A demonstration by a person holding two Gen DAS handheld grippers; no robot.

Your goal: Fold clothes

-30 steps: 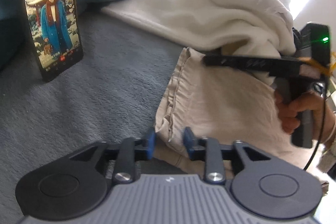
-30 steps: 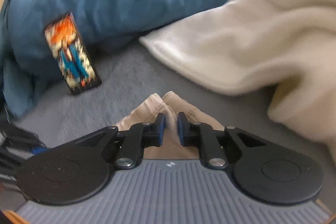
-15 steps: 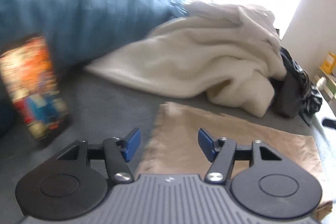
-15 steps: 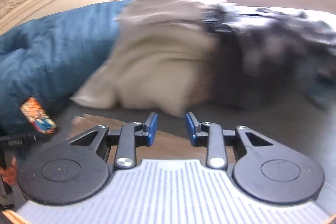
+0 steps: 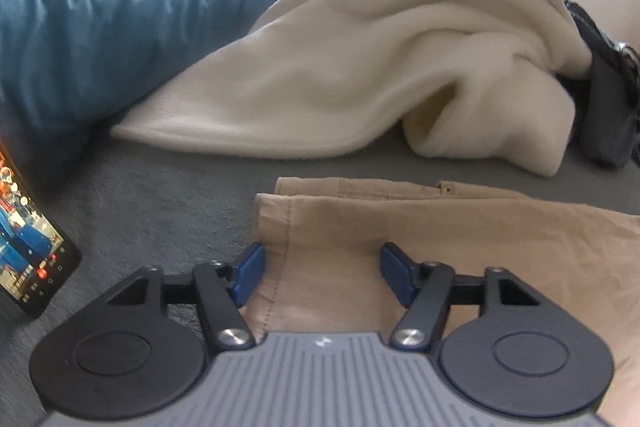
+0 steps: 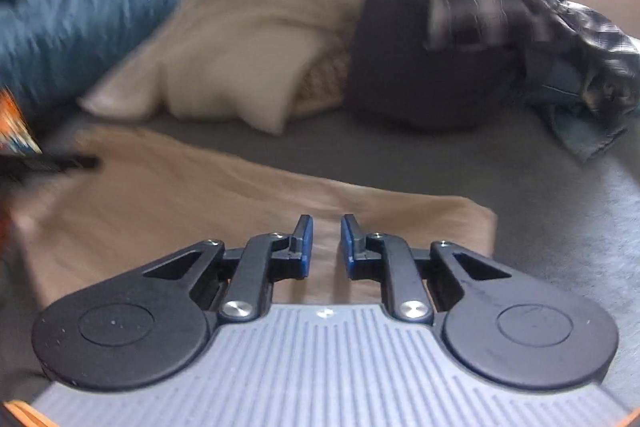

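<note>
On the bed: tan trousers [image 5: 460, 247] lie flat on the grey bedcover [image 5: 140, 195], folded over once, hem edge towards the phone [image 5: 28, 259] propped at the left edge.
Left gripper [image 5: 322, 273]: jaws have just been opening and now stand wide over the hem corner; the cloth lies under them, unpinched, where a second ago they were nipping that edge.
Right gripper [image 6: 326, 245]: jaws have just been closing to a narrow gap above the opposite end; nothing pressed between the pads.
Meaning: the fold looks laid and let go, so I judge a second fold or smoothing comes next.
Waiting pile: cream blanket [image 5: 360, 67] and dark clothes [image 6: 460, 47] behind.
Writing: the phone screen shows small text, too blurred to read; no brand visible elsewhere.
</note>
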